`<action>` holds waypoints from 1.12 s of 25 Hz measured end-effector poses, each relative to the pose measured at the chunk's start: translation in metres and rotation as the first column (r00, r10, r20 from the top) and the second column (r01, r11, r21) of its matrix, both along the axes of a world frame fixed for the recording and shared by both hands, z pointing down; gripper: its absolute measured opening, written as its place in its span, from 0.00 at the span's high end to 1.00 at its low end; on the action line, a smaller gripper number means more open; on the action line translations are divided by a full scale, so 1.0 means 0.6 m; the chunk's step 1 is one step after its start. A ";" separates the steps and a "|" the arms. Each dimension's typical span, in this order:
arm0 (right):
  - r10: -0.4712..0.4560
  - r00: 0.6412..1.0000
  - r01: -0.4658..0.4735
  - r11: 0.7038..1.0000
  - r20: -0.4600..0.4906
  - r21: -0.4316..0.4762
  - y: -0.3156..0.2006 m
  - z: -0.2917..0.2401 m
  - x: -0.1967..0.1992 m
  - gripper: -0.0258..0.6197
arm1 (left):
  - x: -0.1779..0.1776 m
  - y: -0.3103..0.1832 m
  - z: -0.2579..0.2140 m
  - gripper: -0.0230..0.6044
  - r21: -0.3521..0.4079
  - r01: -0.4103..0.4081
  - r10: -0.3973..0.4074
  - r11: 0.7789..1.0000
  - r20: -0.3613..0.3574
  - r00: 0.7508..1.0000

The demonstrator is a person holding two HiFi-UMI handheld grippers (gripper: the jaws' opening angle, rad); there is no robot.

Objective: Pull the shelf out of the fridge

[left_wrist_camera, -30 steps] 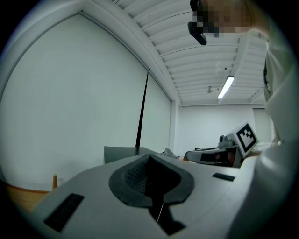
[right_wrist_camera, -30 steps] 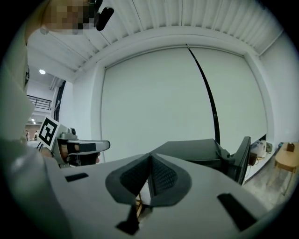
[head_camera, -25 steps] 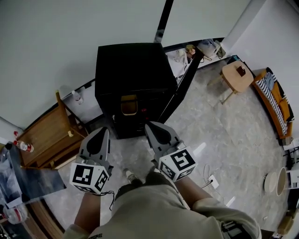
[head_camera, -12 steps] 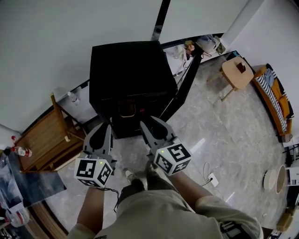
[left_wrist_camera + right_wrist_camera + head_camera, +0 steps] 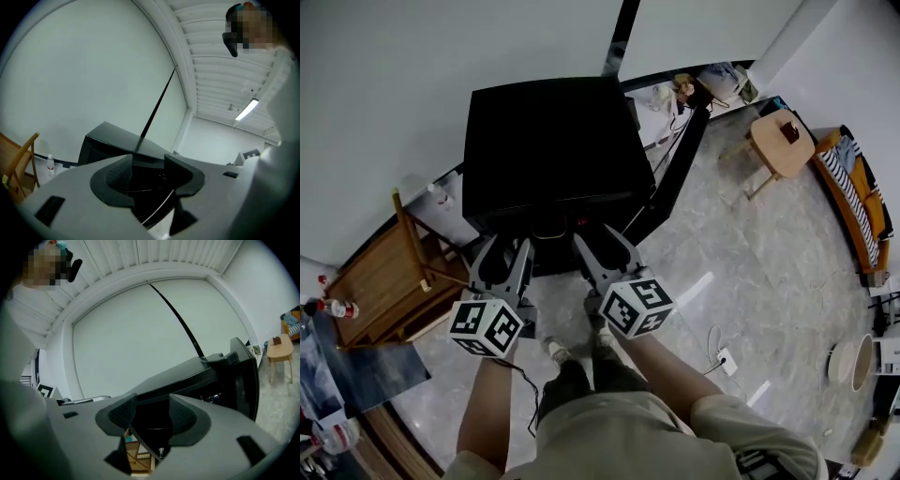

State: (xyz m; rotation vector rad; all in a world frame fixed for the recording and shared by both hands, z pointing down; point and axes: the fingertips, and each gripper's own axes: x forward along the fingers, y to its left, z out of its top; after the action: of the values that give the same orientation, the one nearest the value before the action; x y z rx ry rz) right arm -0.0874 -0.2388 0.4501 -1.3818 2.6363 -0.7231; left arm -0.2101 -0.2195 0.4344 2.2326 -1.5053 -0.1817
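The black fridge (image 5: 551, 141) stands in the middle of the head view, its door (image 5: 677, 167) swung open to the right. Its inside is dark. A thin pale shelf edge (image 5: 158, 206) shows low in the opening in the left gripper view. My left gripper (image 5: 504, 251) and right gripper (image 5: 596, 239) are side by side at the fridge's front opening. Both have just been opening and stand open with nothing between their fingers. Both gripper views look into the dark opening past the left gripper (image 5: 149, 171) and the right gripper (image 5: 152, 416).
A wooden rack (image 5: 384, 281) and a plastic bottle (image 5: 436, 194) are left of the fridge. A wooden stool (image 5: 780, 145) and an orange sofa (image 5: 861, 208) are at the right. A power socket with its cable (image 5: 722, 361) lies on the marble floor.
Both grippers have moved forward and down to the fridge's front. Their jaws were shut a second ago and now stand apart.
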 end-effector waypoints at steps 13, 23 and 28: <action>0.095 0.984 -0.070 0.983 0.147 -0.168 -0.085 0.132 0.011 0.61 | 0.000 -0.067 0.127 0.64 -0.109 0.065 -0.083 0.992 -0.171 0.982; 0.158 0.955 -0.081 0.953 0.252 -0.293 -0.124 0.220 0.008 0.61 | -0.009 -0.100 0.231 0.64 -0.252 0.092 -0.202 0.963 -0.457 0.866; 0.137 0.965 -0.064 0.950 0.224 -0.306 -0.146 0.259 0.001 0.61 | -0.006 -0.136 0.262 0.62 -0.282 0.107 -0.253 0.953 -0.554 0.793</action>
State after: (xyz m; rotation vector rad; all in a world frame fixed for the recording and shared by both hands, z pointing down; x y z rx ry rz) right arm -0.0870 -0.3265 0.6053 -1.3780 2.3204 -1.2291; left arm -0.2137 -0.3009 0.5916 1.6217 -1.2994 -0.6534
